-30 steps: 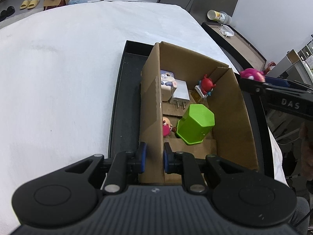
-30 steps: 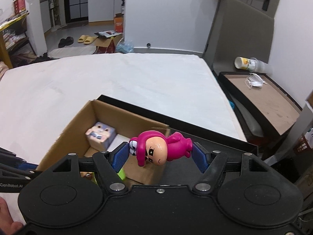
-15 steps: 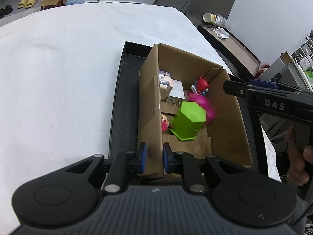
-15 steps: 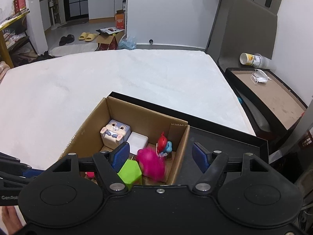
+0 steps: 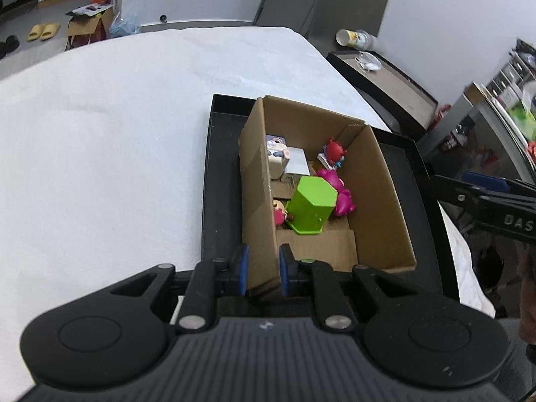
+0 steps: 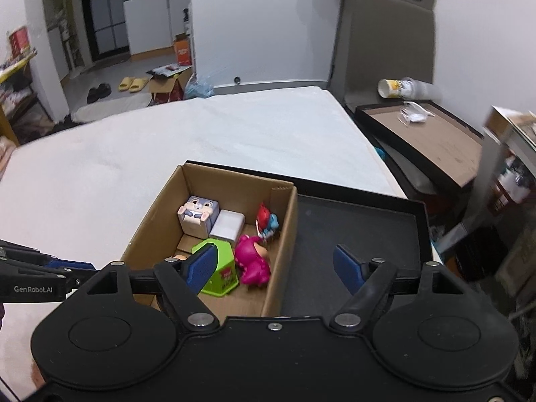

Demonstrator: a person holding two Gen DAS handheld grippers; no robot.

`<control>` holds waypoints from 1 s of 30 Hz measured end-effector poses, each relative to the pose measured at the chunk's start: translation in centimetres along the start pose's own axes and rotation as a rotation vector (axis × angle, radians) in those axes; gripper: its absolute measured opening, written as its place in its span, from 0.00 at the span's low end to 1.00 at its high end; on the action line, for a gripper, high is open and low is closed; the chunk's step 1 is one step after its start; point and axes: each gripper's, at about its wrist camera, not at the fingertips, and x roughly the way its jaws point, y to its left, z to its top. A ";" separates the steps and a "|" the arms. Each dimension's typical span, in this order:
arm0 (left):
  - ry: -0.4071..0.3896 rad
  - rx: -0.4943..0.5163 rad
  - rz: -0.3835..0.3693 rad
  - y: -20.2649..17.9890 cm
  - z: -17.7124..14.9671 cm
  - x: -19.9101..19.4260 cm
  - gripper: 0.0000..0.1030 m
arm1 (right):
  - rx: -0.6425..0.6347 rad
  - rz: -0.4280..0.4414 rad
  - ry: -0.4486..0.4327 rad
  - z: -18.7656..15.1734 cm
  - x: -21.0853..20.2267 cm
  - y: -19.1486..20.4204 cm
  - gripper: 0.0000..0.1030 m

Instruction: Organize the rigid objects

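Both grippers differ: left gripper (image 5: pixel 263 273) pinches the cardboard box (image 5: pixel 385 194) wall, right gripper (image 6: pixel 278 264) opening, empty, above it.

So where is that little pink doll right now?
The pink doll lies inside the cardboard box, in the right wrist view just right of the green block and below the red figure, held by neither gripper.

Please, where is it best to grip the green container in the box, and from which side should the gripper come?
Probably from above, across the flat sides of the green container near its upper end. It lies tilted in the box, and the pink figure crowds one side, so a sideways approach has little room.
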 end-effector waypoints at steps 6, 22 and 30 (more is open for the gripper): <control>-0.008 0.058 0.017 -1.6 0.4 -3.4 0.17 | 0.091 0.004 -0.033 -1.0 -4.0 -1.3 0.79; -0.038 0.213 0.043 -8.9 -0.8 -11.9 0.62 | 0.244 0.039 -0.115 -4.1 -11.7 -4.5 0.95; -0.086 0.243 0.024 -12.2 -2.0 -15.0 0.79 | 0.255 0.014 -0.131 -4.6 -14.4 -5.3 1.00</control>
